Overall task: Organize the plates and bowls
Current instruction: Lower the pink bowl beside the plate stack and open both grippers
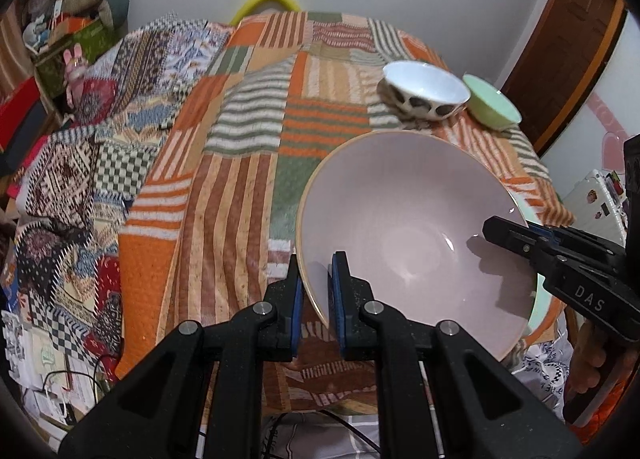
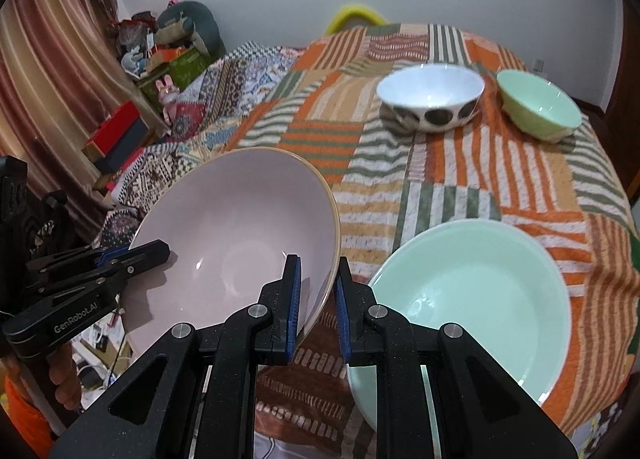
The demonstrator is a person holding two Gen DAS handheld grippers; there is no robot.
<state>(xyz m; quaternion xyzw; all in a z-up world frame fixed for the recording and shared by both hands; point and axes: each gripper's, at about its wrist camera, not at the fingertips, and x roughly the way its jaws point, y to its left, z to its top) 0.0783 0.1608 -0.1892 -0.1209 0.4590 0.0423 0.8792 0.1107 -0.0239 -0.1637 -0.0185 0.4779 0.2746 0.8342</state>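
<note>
A large pale pink bowl is held tilted above the striped patchwork cloth. My left gripper is shut on its left rim, and my right gripper is shut on its right rim. The right gripper also shows in the left wrist view; the left one shows in the right wrist view. The pink bowl hangs left of a wide mint green bowl lying on the cloth. A white bowl with dark spots and a small green bowl stand at the far side.
The cloth-covered table drops off at its right and near edges. A patterned quilt lies to the left. Boxes, toys and a curtain crowd the far left. A brown door stands at the right. Cables lie on the floor.
</note>
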